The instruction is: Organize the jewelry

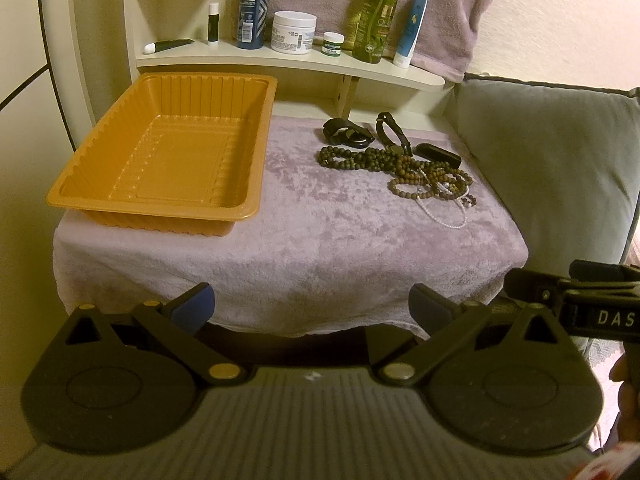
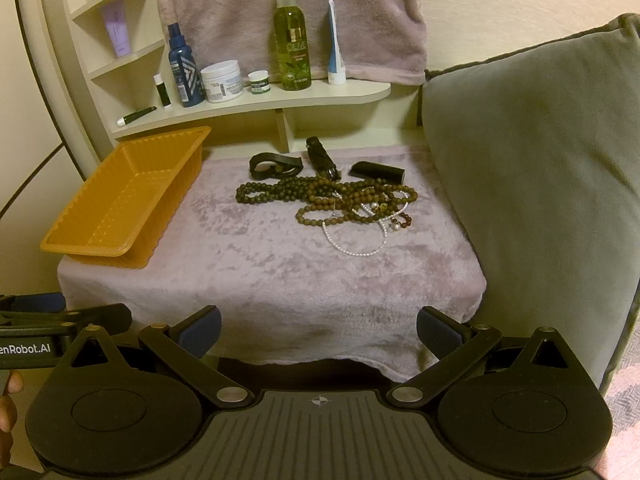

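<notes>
An empty orange plastic tray (image 1: 160, 152) (image 2: 120, 204) sits on the left of a towel-covered table (image 1: 296, 240) (image 2: 272, 272). On the right lies a tangle of dark wooden bead necklaces (image 1: 384, 160) (image 2: 320, 196) with a thin white pearl strand (image 1: 444, 216) (image 2: 356, 250). Behind it lie two black watch bands (image 1: 348, 134) (image 2: 276, 166) and a small black case (image 1: 438, 154) (image 2: 378, 172). My left gripper (image 1: 312, 308) is open and empty at the table's front edge. My right gripper (image 2: 318, 326) is open and empty there too, and shows at the right in the left wrist view (image 1: 560, 300).
A curved shelf (image 1: 280, 60) (image 2: 256, 104) behind the table holds bottles, jars and tubes. A towel (image 2: 288, 12) hangs on the wall above it. A grey cushion (image 1: 552, 152) (image 2: 532, 184) presses against the table's right side.
</notes>
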Motion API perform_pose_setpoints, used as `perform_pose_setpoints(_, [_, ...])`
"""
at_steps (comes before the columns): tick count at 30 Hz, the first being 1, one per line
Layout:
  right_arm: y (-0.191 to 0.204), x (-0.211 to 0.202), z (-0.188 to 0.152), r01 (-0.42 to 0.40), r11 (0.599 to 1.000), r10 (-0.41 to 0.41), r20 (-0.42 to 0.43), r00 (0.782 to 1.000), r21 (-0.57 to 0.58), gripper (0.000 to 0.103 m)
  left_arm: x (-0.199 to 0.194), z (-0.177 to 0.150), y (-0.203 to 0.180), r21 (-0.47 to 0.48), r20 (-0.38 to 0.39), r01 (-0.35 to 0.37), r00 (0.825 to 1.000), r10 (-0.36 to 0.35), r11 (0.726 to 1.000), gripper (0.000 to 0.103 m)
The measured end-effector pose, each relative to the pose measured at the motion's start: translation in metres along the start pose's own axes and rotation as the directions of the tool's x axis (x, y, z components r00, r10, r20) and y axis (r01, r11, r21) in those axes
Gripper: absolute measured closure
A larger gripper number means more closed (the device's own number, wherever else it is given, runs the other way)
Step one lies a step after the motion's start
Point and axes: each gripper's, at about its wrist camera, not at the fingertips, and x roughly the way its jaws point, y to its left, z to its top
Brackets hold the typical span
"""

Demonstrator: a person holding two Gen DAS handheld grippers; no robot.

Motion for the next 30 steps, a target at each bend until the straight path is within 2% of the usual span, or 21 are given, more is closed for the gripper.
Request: perform_pose_setpoints(30, [-0.0004, -0.0005, -0.0012, 0.000, 1.000, 0.000, 0.005, 1.000, 0.001, 0.000, 0.0001, -0.0002, -0.0010, -0.001, 0.000, 0.002, 1.000, -0.002, 1.000, 0.001])
